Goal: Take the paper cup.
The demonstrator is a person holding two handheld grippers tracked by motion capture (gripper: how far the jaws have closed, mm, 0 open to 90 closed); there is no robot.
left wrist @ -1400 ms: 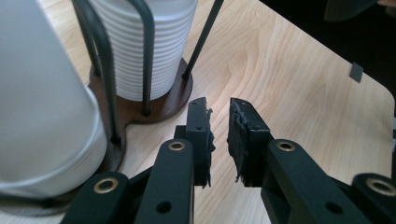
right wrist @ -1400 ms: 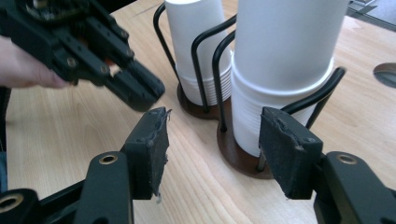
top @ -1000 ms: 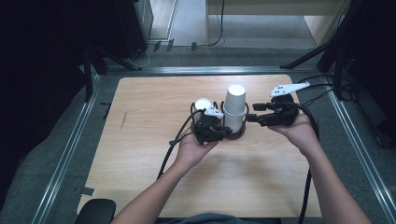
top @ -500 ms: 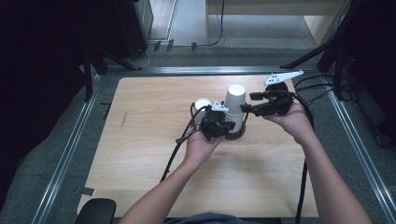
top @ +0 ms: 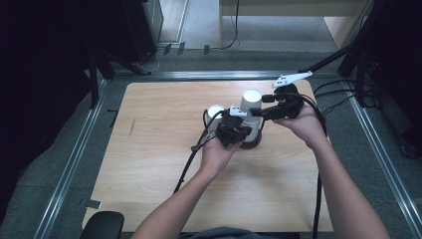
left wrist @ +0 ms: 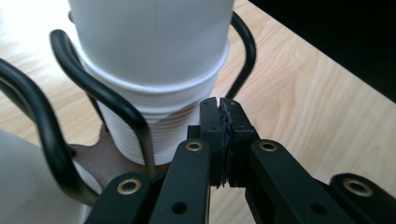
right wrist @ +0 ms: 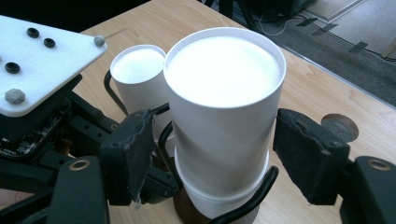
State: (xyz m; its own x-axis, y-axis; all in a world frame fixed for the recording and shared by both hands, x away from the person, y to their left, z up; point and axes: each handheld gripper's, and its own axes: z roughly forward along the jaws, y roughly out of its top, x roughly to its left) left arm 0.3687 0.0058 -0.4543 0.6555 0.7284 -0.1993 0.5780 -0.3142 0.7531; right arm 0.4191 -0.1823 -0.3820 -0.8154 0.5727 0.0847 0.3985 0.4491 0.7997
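On the left of the table (top: 149, 149) my left gripper (top: 234, 130) sits low by the wire holder (left wrist: 100, 100), its jaws pressed flat together with nothing between the pads. The tips stand just beside the ribbed lower cup; I cannot tell whether they touch the holder.

In the middle stands the cup stack (top: 250, 117): white paper cups, upside down, one over another, seated in the holder on its dark round base. A second, shorter cup (top: 215, 112) stands just left of it, on the far side of my left gripper.

To the right, my right gripper (right wrist: 219, 154) straddles the top cup (right wrist: 224, 112). Its jaws have just been opening; the cup is between the pads, but there is a gap on each side, so I am not gripping it.

I judge this a release: the top cup has been set down over the stack and I am letting go. Next I should draw the right gripper away to the right without brushing the cup, while the left steadies the holder so the stack stays upright.
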